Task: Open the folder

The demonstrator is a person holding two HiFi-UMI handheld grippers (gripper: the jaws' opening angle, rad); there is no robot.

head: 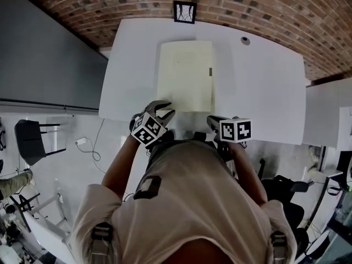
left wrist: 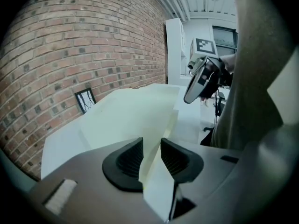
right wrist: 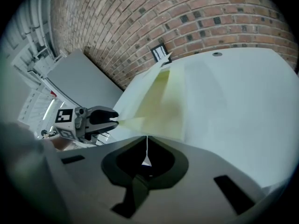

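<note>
Pale yellow folder [head: 185, 76] lies on the surface [head: 264, 87] just ahead of both tongs; left tongs [head: 165, 112] pinch its near corner, right tongs [head: 211, 121] sit closed and empty. Opening seems barely begun.

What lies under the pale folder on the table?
Only the white table shows around the folder; the part directly beneath it, and its inside, are covered.

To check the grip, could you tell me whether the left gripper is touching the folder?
Touching: in the right gripper view the left gripper pinches the folder's lifted near corner.
</note>
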